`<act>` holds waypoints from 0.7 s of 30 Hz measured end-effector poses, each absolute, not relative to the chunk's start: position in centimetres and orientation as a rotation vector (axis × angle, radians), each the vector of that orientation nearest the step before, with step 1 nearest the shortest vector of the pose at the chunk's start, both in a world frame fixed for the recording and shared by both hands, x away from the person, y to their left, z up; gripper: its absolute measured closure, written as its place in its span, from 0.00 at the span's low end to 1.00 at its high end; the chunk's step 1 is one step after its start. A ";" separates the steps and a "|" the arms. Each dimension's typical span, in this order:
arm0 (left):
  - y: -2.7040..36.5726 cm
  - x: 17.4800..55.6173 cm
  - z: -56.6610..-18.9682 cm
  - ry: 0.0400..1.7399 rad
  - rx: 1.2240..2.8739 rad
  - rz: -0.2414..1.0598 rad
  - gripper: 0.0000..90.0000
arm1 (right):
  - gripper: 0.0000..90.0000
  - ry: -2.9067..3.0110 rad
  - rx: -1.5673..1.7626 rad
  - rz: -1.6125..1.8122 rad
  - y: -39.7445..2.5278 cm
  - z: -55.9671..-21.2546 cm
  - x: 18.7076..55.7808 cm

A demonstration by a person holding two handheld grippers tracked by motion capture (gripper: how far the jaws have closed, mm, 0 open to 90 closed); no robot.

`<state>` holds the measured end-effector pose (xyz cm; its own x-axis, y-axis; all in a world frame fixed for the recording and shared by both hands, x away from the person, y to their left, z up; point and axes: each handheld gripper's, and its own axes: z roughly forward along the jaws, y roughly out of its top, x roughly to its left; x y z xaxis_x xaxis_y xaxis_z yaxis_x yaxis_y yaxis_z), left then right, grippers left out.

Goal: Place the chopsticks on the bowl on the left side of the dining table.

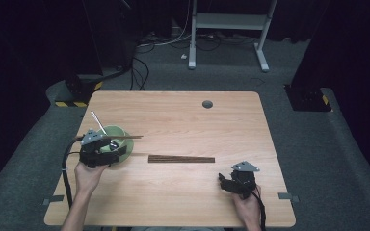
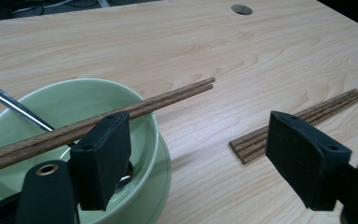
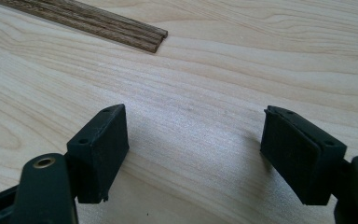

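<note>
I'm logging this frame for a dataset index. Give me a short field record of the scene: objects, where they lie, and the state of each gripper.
surface: wooden table
bowl: green bowl, near the table's left edge
on bowl: pair of chopsticks resting across the rim
in bowl: metal utensil, handle sticking out
table centre: bundle of chopsticks, lying flat
left gripper: open, at the bowl, holding nothing
right gripper: open, low over bare table, holding nothing
</note>
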<state>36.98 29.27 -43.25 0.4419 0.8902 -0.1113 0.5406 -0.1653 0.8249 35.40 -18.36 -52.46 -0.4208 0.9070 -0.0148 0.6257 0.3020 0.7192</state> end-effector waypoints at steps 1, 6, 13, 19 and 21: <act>29.3 37.0 -43.2 1.217 1.838 0.514 0.25 | 0.25 2.154 1.366 0.901 -18.4 -52.5 35.4; 28.8 36.8 -43.1 1.202 1.836 0.512 0.25 | 0.25 2.155 1.366 0.903 -18.4 -52.5 35.4; 28.3 36.7 -43.1 1.187 1.840 0.504 0.25 | 0.25 2.155 1.366 0.903 -18.4 -52.5 35.4; 27.9 36.5 -43.0 1.178 1.837 0.497 0.25 | 0.25 2.155 1.367 0.903 -18.4 -52.5 35.4; 27.7 36.5 -43.0 1.172 1.837 0.496 0.25 | 0.25 2.155 1.367 0.903 -18.4 -52.5 35.4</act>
